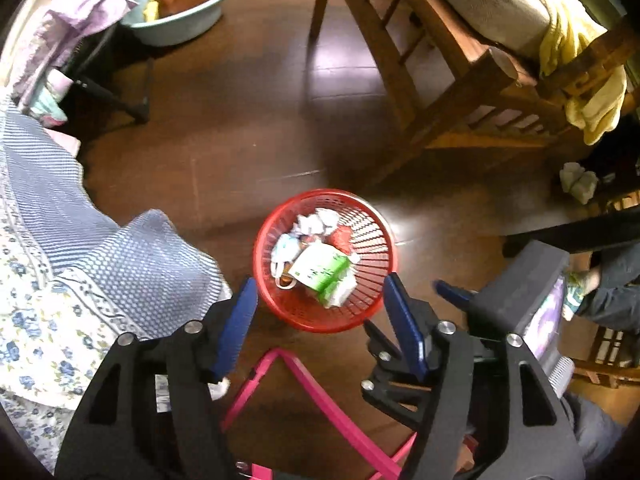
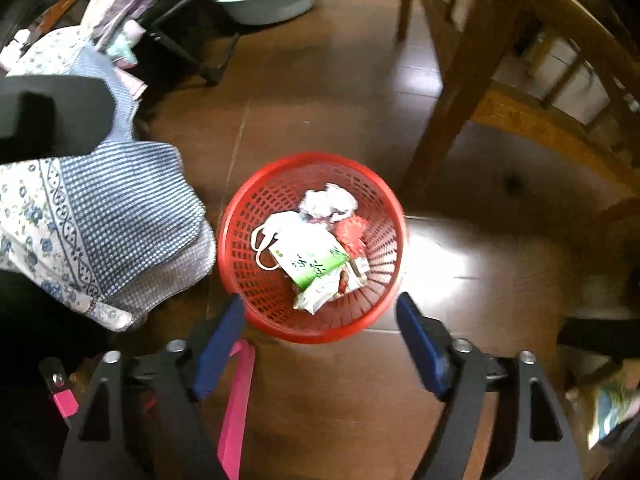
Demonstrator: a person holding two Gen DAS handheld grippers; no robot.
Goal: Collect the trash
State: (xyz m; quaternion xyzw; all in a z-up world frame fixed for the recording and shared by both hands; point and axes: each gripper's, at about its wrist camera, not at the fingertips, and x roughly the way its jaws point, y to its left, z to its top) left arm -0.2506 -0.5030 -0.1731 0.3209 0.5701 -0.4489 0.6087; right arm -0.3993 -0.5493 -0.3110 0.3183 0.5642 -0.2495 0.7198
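The left gripper [image 1: 318, 300] and the right gripper [image 2: 320, 312] are held open and empty above a dark, glossy wooden floor [image 1: 248, 120]. A wooden chair [image 1: 440, 80], a pale blue basin [image 1: 188, 12] and checked bedding [image 2: 132, 216] are seen around; pink bars [image 1: 320, 396] lie below the fingers. A red basket [image 2: 240, 248] on the floor is filled with crumpled paper [image 2: 328, 200], a white mask [image 2: 280, 224] and a green-and-white packet [image 2: 312, 264].

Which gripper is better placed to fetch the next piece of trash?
Neither clearly: left gripper and right gripper both hang open and empty above the red basket. No loose trash shows on the floor.
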